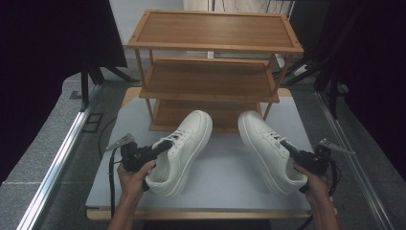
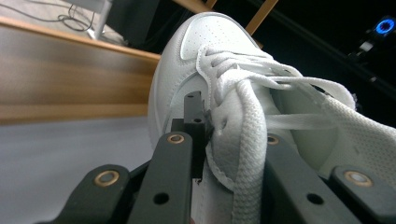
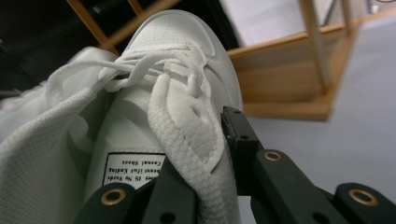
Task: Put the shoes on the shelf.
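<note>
High view: two white shoes sit on the grey bench in front of a three-tier wooden rack (image 1: 210,79) that stands at the far edge. The left shoe (image 1: 184,148) lies left of the middle, tipped onto its side with the toe toward the rack's lowest shelf; the right shoe (image 1: 268,148) lies right of the middle, also tipped, toe pointing to the rack. The left tool (image 1: 160,147), held in the person's left hand (image 1: 134,175) near the front left corner, is clamped on the left shoe's side wall by the laces. The right tool (image 1: 289,146), held in the right hand (image 1: 313,184) near the front right corner, is clamped on the right shoe's side wall in the same way. Left gripper view shows one jaw outside the upper and the other inside the opening. Right gripper view shows the same grip, with a printed label (image 3: 135,170) on the tongue
</note>
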Demonstrator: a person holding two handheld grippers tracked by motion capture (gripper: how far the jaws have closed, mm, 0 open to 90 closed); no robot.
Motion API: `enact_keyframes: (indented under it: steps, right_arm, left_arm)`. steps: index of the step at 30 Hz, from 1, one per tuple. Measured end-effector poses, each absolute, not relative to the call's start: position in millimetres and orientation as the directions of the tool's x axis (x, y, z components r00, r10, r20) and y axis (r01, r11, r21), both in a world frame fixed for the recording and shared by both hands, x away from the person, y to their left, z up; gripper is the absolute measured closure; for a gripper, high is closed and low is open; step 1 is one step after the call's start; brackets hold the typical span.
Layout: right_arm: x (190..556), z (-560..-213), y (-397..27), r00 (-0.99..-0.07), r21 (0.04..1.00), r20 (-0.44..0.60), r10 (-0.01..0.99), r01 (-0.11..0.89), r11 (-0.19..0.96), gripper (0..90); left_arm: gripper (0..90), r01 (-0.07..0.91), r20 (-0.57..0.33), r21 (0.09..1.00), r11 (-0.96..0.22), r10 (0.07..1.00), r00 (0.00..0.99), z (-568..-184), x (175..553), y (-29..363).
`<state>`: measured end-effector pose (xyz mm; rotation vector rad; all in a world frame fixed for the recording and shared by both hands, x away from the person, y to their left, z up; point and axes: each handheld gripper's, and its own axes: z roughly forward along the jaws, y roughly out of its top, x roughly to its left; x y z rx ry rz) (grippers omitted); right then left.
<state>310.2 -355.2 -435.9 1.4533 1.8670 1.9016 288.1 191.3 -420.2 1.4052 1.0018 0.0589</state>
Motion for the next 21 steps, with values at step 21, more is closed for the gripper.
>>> enact_keyframes:
  steps: [21]
  right_arm:
    - [310,-371,-337,-0.598,0.816,0.577,0.556,0.433,-0.382,83.0]
  left_arm:
    - [82.0,0.451,-0.568,0.822,0.348,0.542,0.619,-374,296,202]
